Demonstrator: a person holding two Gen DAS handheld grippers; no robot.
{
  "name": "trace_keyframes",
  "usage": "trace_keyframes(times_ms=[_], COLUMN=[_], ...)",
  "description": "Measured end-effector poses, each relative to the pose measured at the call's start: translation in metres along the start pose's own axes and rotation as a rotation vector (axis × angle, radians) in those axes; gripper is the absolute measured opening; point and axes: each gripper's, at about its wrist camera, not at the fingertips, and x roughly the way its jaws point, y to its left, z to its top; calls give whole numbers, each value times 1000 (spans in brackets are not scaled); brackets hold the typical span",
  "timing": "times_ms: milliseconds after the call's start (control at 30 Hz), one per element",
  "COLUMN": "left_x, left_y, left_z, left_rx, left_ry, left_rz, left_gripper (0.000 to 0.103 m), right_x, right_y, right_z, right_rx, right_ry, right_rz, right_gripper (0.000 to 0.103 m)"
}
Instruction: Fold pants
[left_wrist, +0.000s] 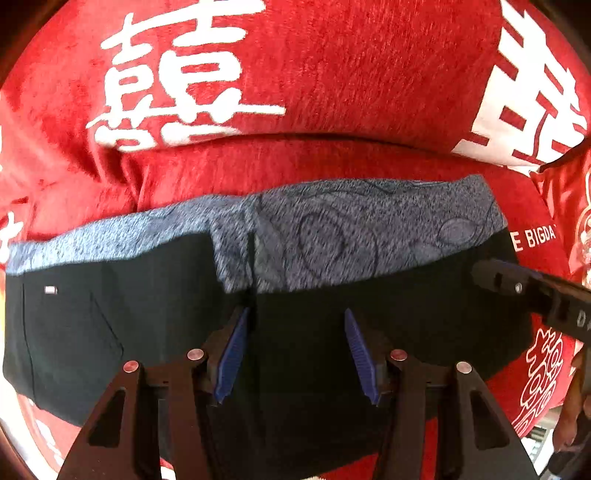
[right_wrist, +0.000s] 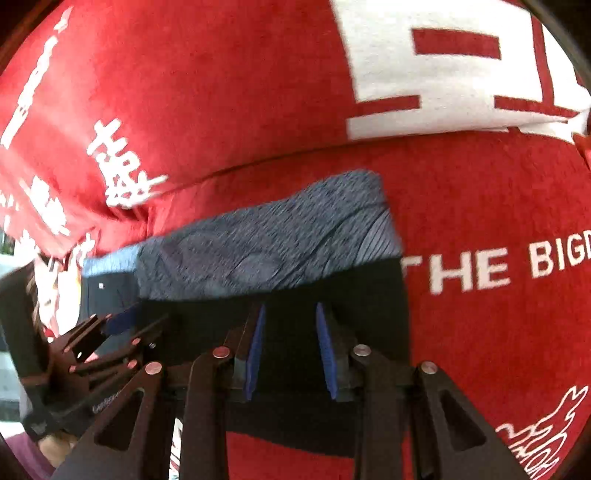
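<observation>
Lying flat on a red blanket (left_wrist: 332, 74) with white letters, the pants (left_wrist: 110, 332) look partly folded. One dark layer sits on top of another, and a strip of the gray inside (left_wrist: 332, 240) shows along the far edge. The shape is a wide, neat block, so I think one fold is done. A small white tag (left_wrist: 50, 290) shows near the left end.

The left gripper (left_wrist: 295, 350) points down over the middle of the pants. Its blue pads (left_wrist: 231, 354) are spread apart and pinch nothing. Dark cloth lies under the gap.

The right gripper (right_wrist: 290, 354) is over the right end of the pants, near the edge. Its jaws are a little apart too, and hold nothing.

I think the block is still too wide. It likely needs one more fold, end to end, and maybe some smoothing of the gray strip
</observation>
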Motion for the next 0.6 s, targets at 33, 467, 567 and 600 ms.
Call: trace_keyframes(times_ms=[33, 467, 567, 600], left_x=[-1, -30, -36, -38], left_y=[-1, 7, 12, 14], left_z=[-3, -32, -42, -45], left_rx=[8, -64, -98, -109], left_ry=[0, -15, -6, -2], left_rz=[8, 45, 54, 60], left_gripper=[54, 99, 99, 99], right_x=[-2, -28, -28, -28], right_y=[2, 35, 41, 44], right_z=[-8, -47, -55, -58], right_rx=[-8, -72, -83, -89], right_ry=[3, 31, 49, 58], right_rz=[6, 26, 30, 30], right_gripper=[31, 52, 62, 66])
